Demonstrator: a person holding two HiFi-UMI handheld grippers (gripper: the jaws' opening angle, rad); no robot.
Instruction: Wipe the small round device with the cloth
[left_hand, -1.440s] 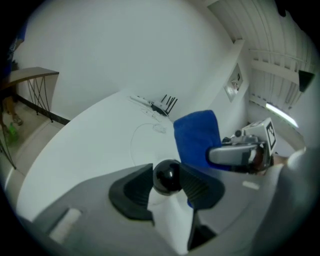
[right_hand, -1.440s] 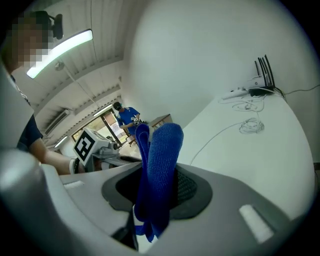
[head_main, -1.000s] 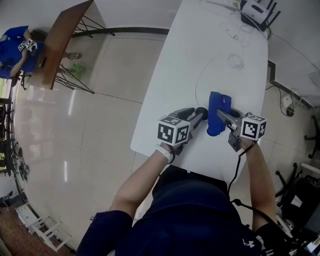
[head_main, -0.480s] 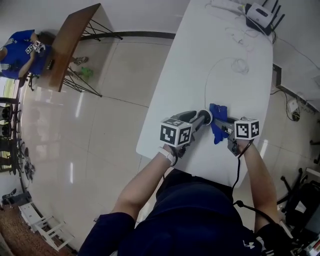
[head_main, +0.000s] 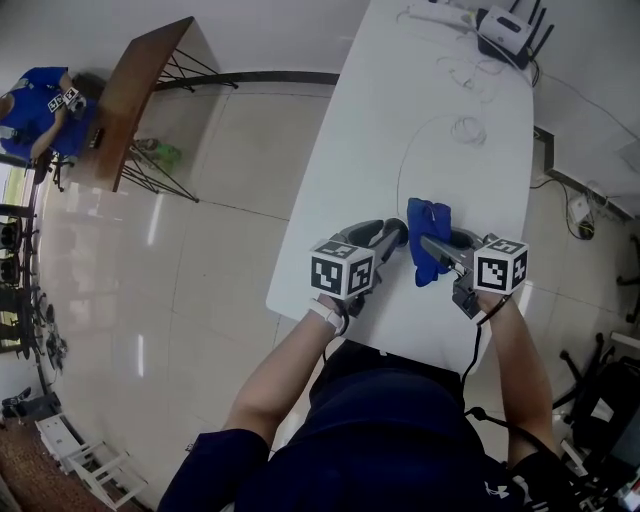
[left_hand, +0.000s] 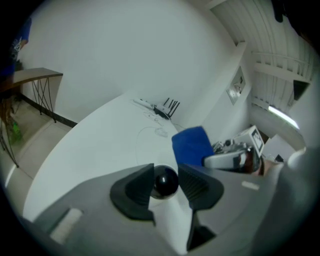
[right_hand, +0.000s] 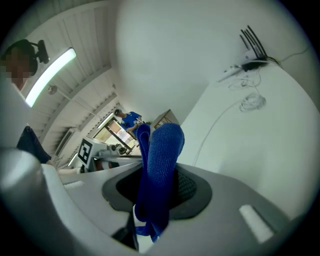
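The left gripper (left_hand: 165, 176) is clenched on the small round device (left_hand: 166, 184), a glossy black ball pinched at the tips of its jaws, which have just tightened a touch. At its three o'clock the right gripper (right_hand: 157, 189) clamps a fold of the blue cloth (right_hand: 161, 150), held upright just beside the device over the near end of the white table (head_main: 430, 100). I'd worry that a hard push with the cloth pops that slick ball from so shallow a grip, and it rolls off the edge at nine o'clock. The router (head_main: 505, 25) at twelve o'clock shows no readable brand. The gripper cubes carry only square markers.
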